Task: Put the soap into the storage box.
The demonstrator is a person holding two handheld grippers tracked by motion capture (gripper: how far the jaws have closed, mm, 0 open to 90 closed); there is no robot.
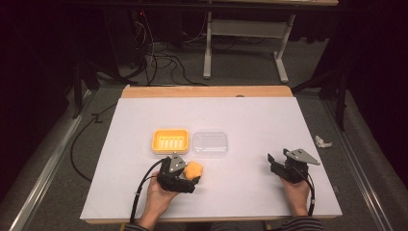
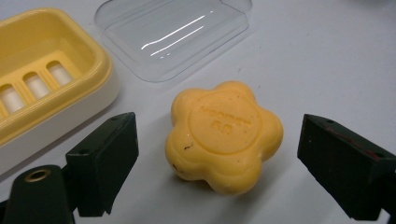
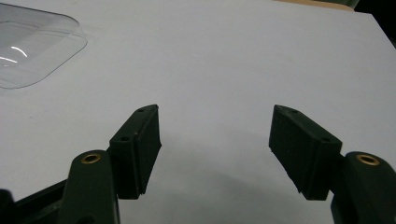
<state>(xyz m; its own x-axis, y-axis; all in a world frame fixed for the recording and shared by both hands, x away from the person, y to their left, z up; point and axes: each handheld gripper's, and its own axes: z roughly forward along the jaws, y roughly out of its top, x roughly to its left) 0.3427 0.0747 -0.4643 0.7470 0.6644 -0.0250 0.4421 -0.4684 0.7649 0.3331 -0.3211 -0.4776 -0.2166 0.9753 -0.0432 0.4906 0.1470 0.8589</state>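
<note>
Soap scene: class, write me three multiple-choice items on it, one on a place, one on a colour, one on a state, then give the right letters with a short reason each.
1. Where does the soap lie?
A. in the tray
B. on the table, between the left gripper's jaws
C. under the lid

2. What colour is the tray?
A. yellow
B. blue
C. green

3. How does the left gripper stand?
A. shut on the soap
B. shut on the lid
C. open, pads clear of the soap

Answers:
1 B: in the left gripper view the soap rests on the white table with a jaw on either side.
2 A: the slotted tray is yellow, beside the clear lid.
3 C: a gap shows between each pad and the soap.
</note>
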